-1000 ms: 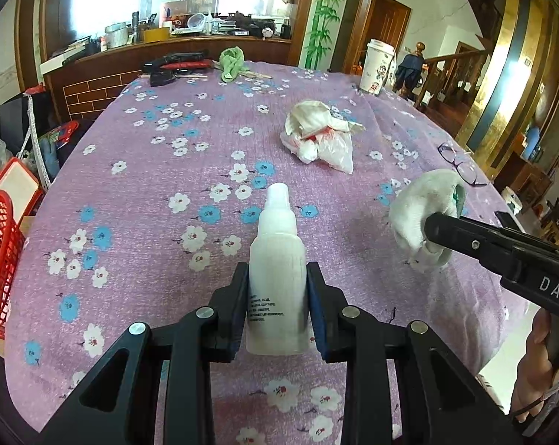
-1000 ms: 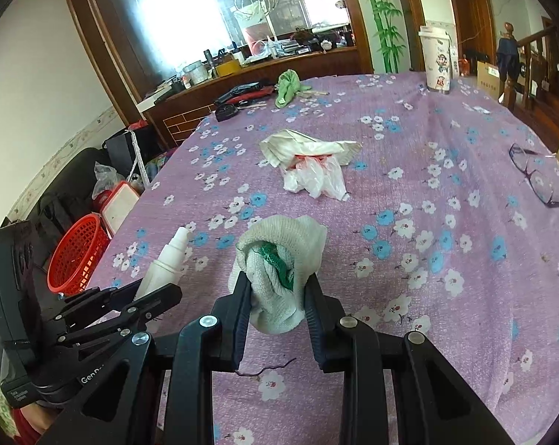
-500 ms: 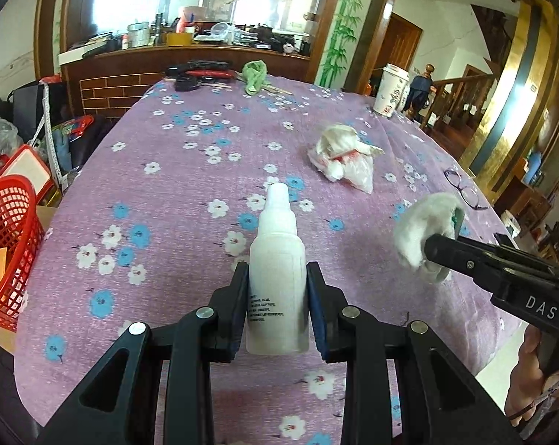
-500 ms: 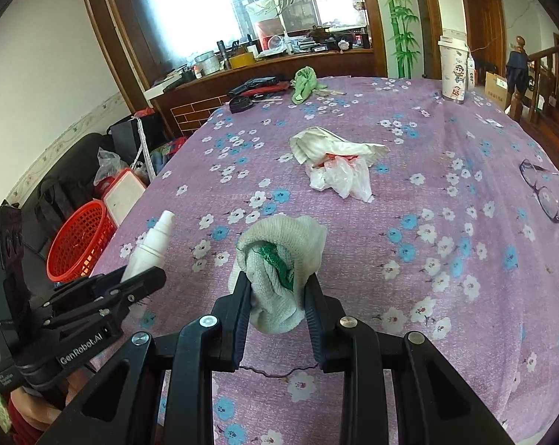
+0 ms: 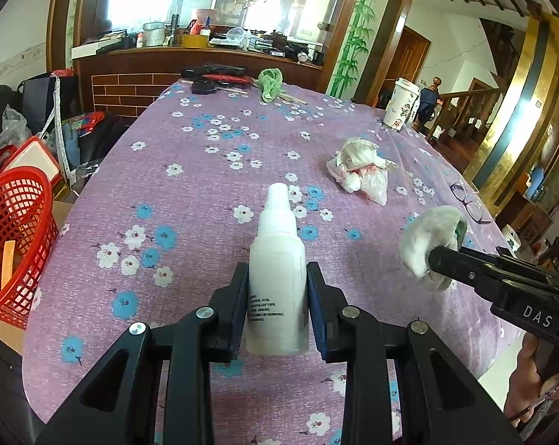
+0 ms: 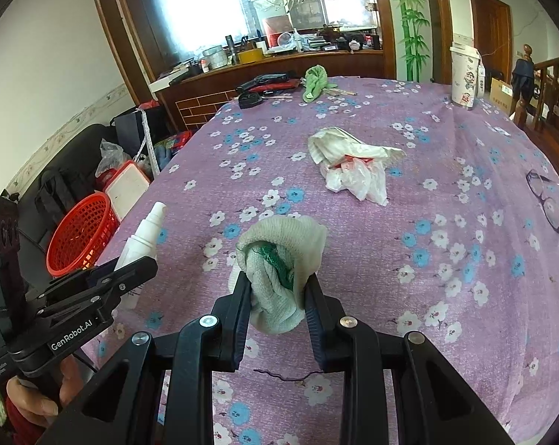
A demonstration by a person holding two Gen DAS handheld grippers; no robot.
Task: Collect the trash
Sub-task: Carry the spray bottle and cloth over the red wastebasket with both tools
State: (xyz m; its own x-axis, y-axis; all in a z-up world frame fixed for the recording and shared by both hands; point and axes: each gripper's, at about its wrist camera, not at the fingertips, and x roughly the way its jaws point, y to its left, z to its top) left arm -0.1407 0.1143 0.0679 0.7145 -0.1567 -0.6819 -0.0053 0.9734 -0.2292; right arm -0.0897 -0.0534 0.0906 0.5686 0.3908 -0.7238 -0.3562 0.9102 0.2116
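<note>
Purple flowered desk below; left fingers clamp a bottle, right fingers pinch a rag that could slip before reaching the basket

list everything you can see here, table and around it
spray bottle: 1, white, held in left claw
balled glove: 1, off-white with green, held in right claw
crumpled bags: 1 heap, white with red, mid table
green cloth: 1, far table edge
paper cup: 1, white printed, far right, upright
glasses: 1 pair, dark frame, right edge
black and red items: several, far edge, unclear
tablecloth: 1, purple floral
basket: 1, red mesh, left of the table, lower down
left claw: 1, black, shut
right claw: 1, black, shut
</note>
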